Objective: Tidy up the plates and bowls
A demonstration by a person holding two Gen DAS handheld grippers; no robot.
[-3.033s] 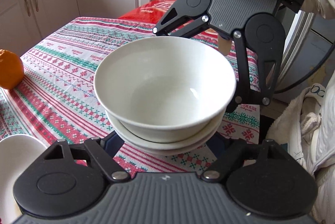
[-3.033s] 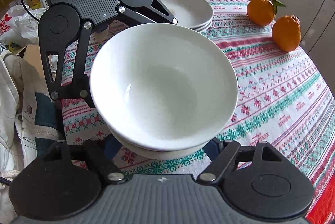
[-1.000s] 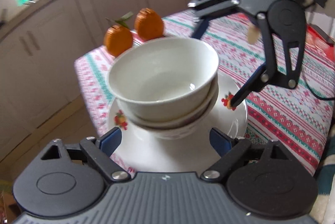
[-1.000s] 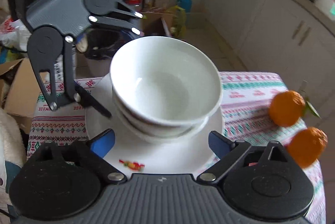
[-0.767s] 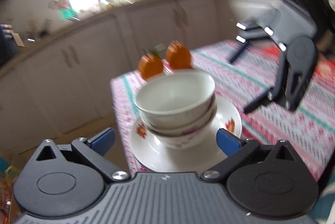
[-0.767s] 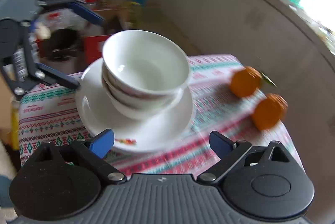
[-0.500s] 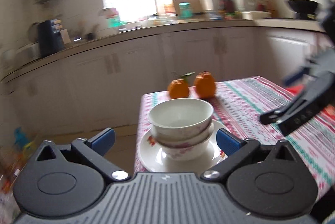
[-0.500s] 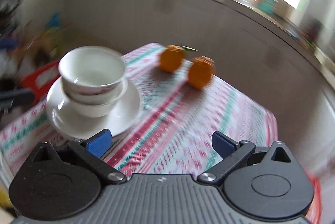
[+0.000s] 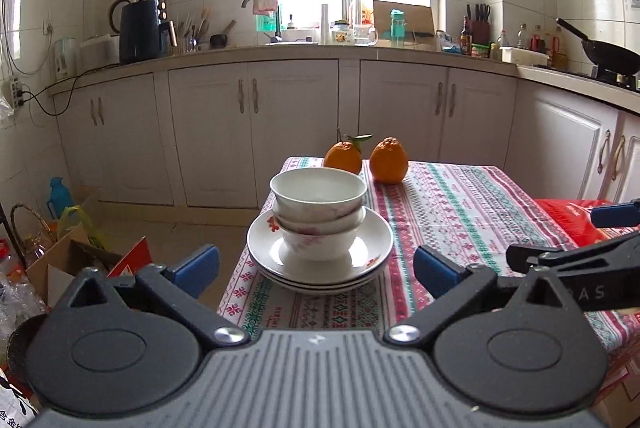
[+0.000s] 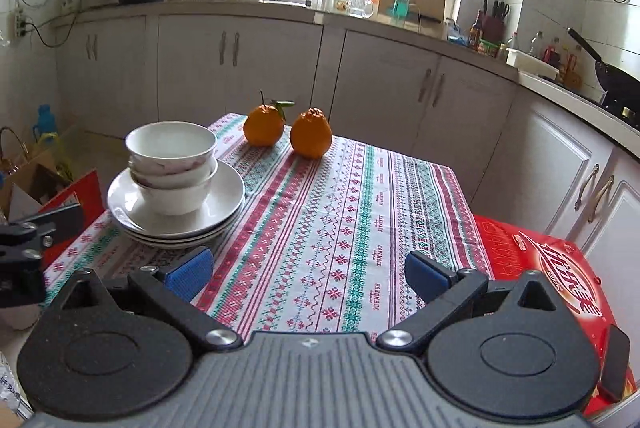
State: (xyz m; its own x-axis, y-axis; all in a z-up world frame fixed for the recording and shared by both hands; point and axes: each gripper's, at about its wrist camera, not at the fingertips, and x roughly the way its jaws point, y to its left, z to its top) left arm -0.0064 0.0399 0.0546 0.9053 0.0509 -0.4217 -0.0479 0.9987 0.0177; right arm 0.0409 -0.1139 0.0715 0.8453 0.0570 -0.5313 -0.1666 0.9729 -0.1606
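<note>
A: Status: three nested white ceramic bowls [image 9: 318, 214] sit on the stack of white floral-edged plates [image 9: 376, 244], at the near left corner of the table with the striped red-and-green patterned cloth [image 10: 352, 212]. Nothing else to collect that I can see.

B: Grippers?

A: Left gripper [image 9: 316, 266] has its blue-padded fingers spread wide, nothing between them, backed off from the stack. Right gripper [image 10: 306, 270] is likewise wide and empty, over the middle of the cloth.

B: So the step is just retreat and check?

A: I'd judge yes. The stack looks done. Doing it well: keep both tools clear, no contact with the plate rim. It sits near the table edge, so a nudge could tip it off.

B: Bowls seated straight?

A: Top bowl looks level in both views; the lower ones nest a bit unevenly but are stable as far as I can tell.

B: The two round oranges [image 10: 287, 127]?

A: Behind the stack, apart from it. Leave them. Red printed bag [image 10: 540, 264] on the right corner is also out of the way.
</note>
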